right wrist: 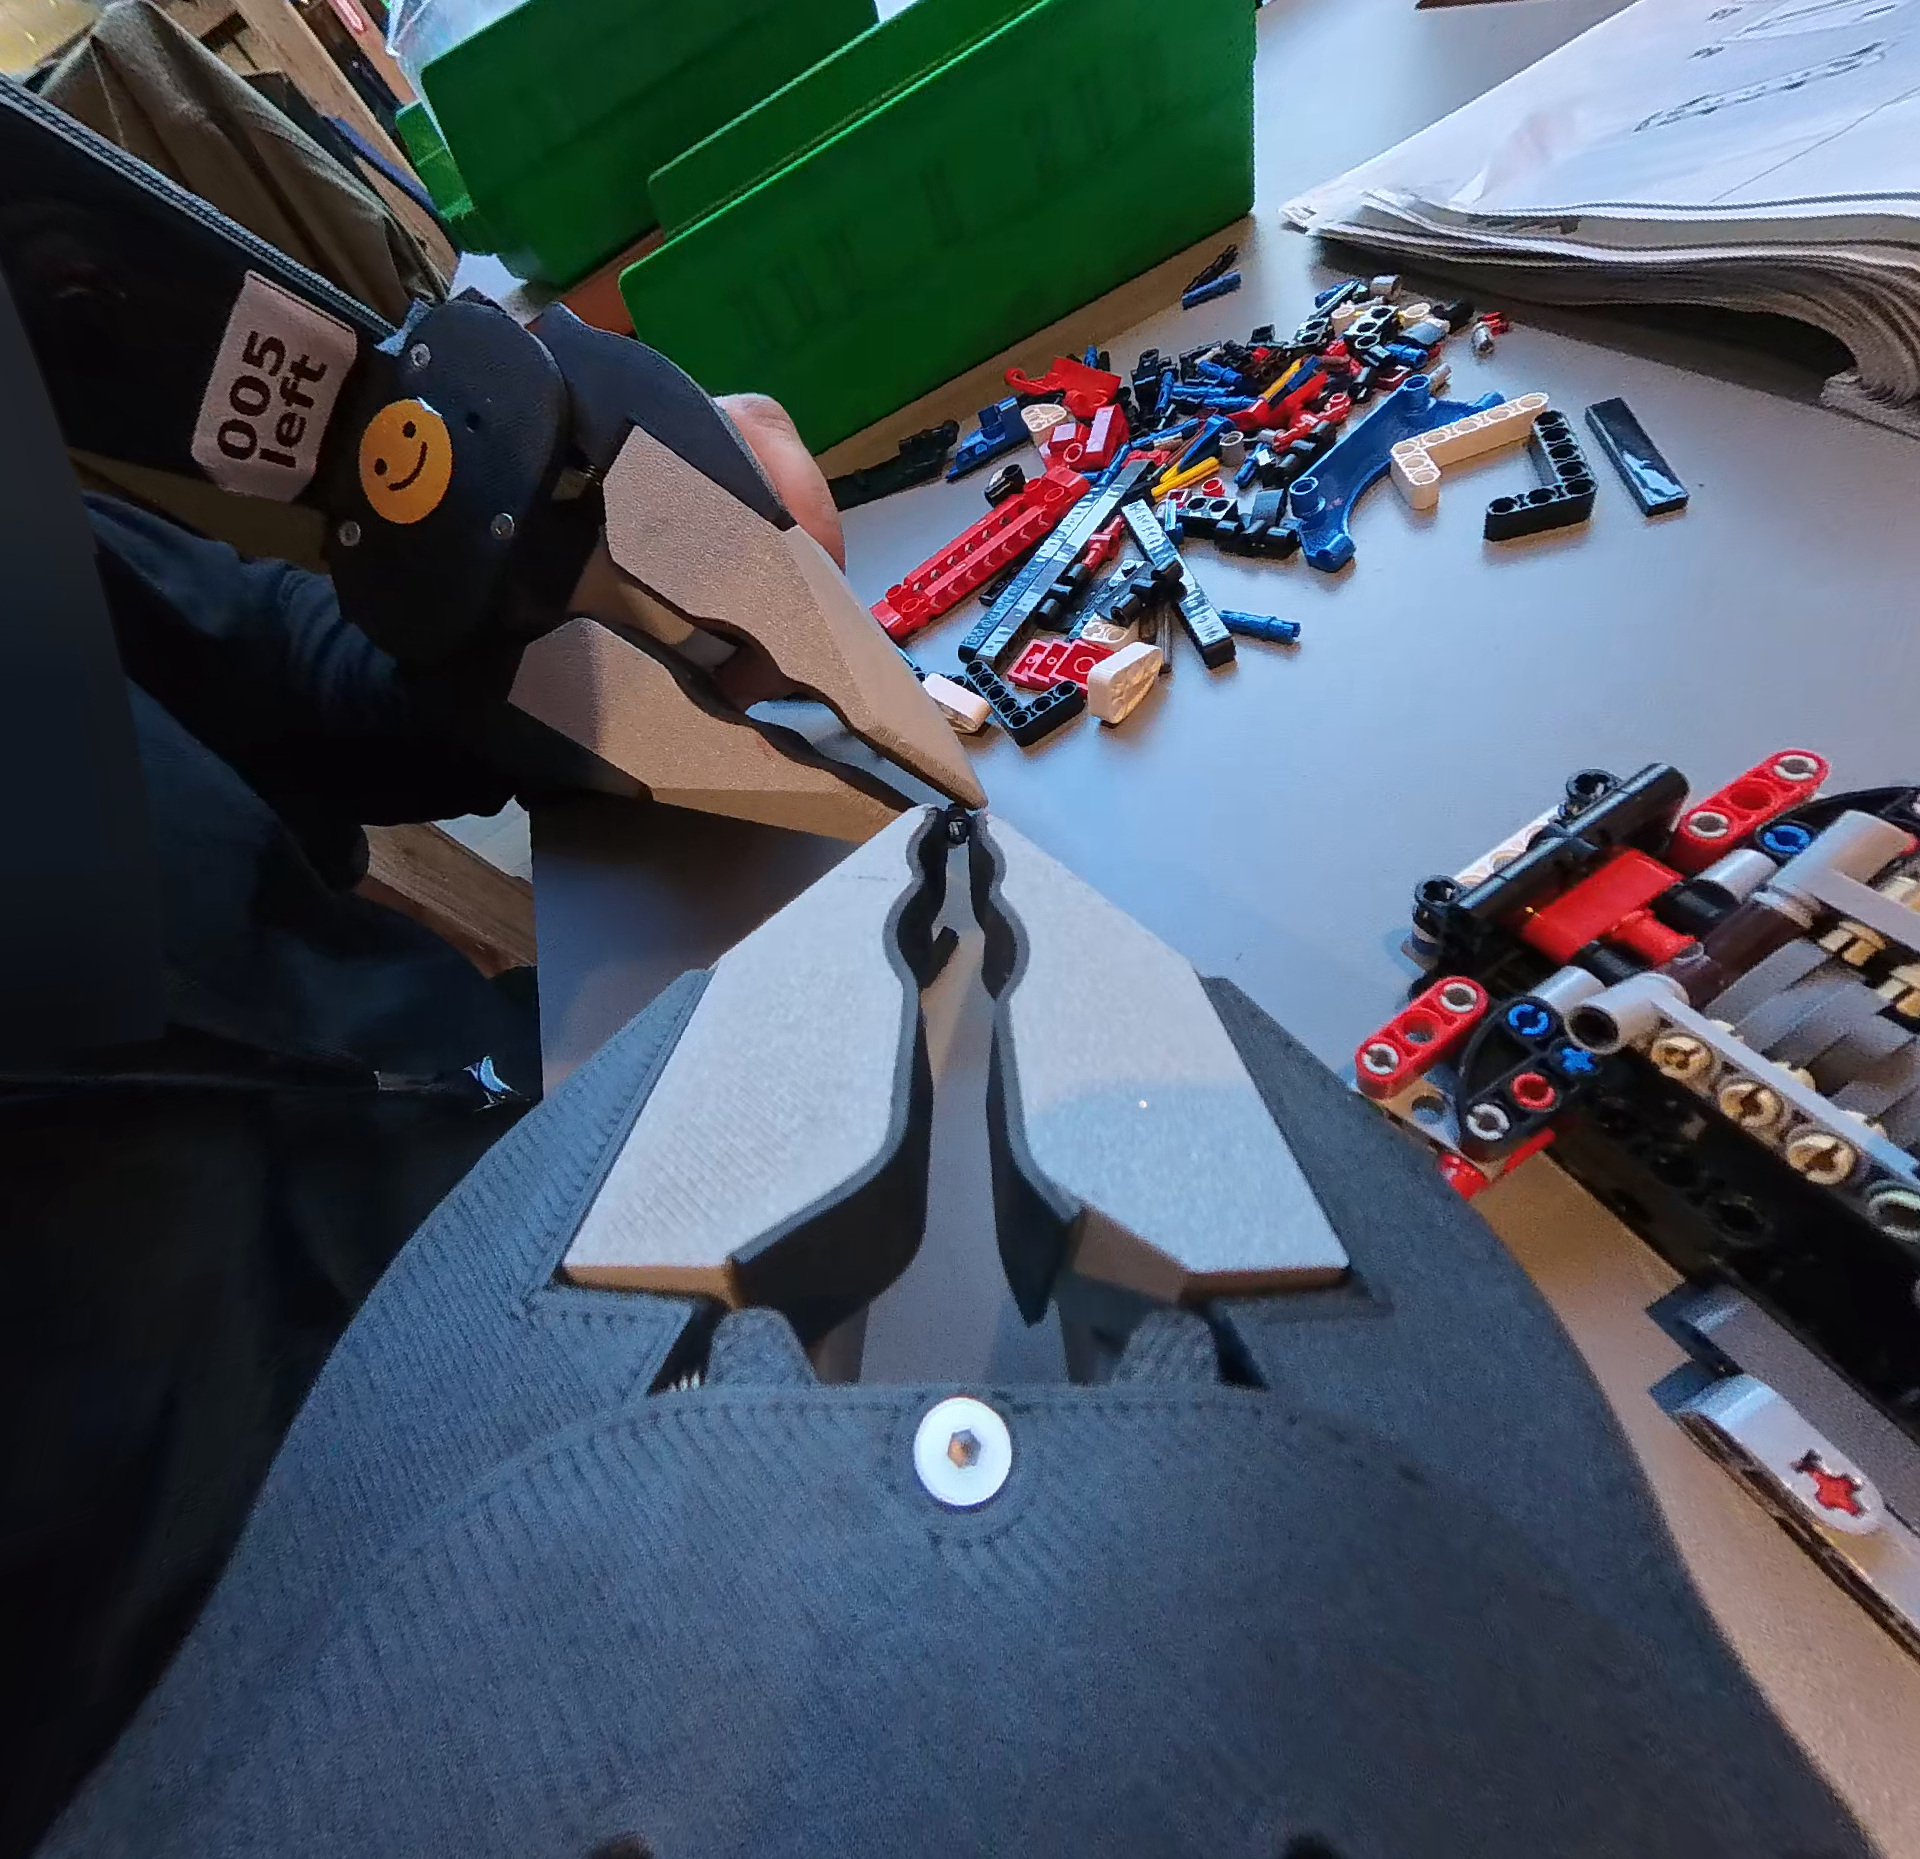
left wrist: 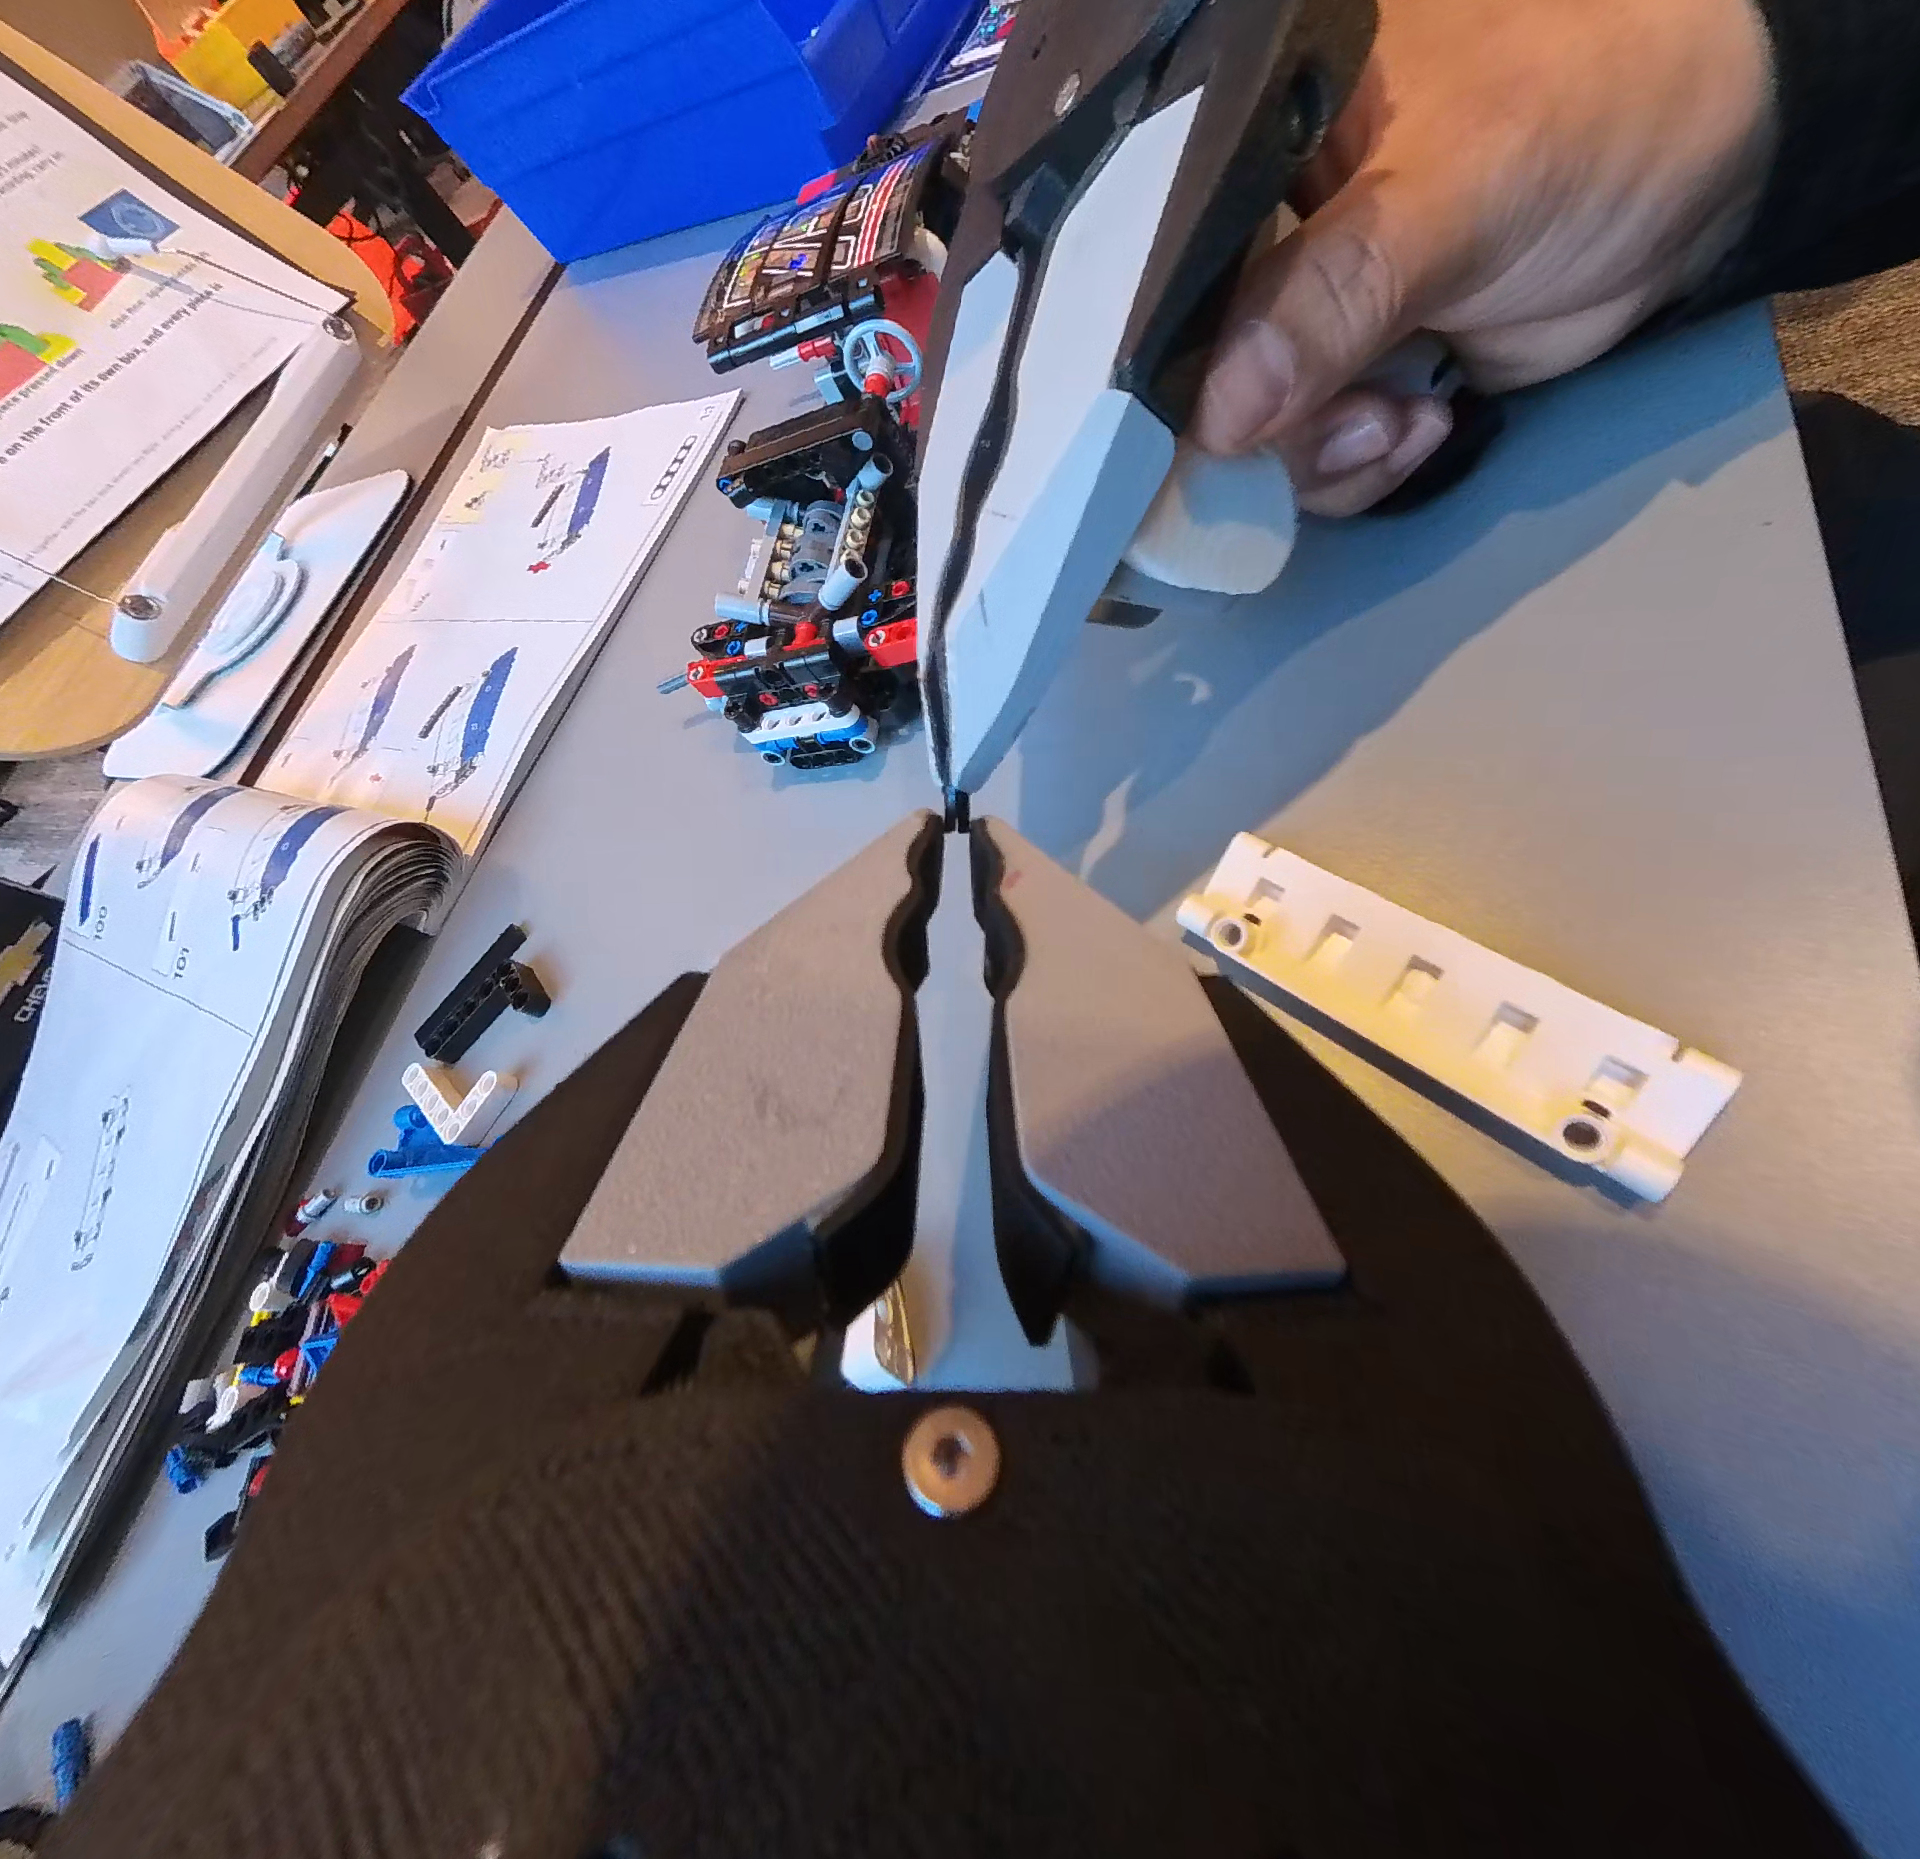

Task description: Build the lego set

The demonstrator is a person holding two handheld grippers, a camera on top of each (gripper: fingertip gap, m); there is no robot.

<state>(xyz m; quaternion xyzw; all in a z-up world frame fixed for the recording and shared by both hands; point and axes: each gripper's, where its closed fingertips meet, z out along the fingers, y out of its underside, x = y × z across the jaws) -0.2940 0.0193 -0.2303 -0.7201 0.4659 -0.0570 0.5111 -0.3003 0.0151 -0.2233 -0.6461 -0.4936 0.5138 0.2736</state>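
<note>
the left gripper [left wrist: 957, 827] and right gripper [right wrist: 957, 830] both pinch one tiny black lego pin [right wrist: 955, 825], tips touching.

The small black part [right wrist: 956, 830] pinched where both sets of jaws meet is too small to identify. Right of the jaws, the partly built model [right wrist: 1683, 1030] runs past the frame edge. Ahead-left, the blue bin [left wrist: 665, 95] is cropped.

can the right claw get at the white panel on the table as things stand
Probably not right away: the right claw is shut on a tiny black pin, tip to tip with the left claw. The white panel lies bare and unobstructed.
</note>
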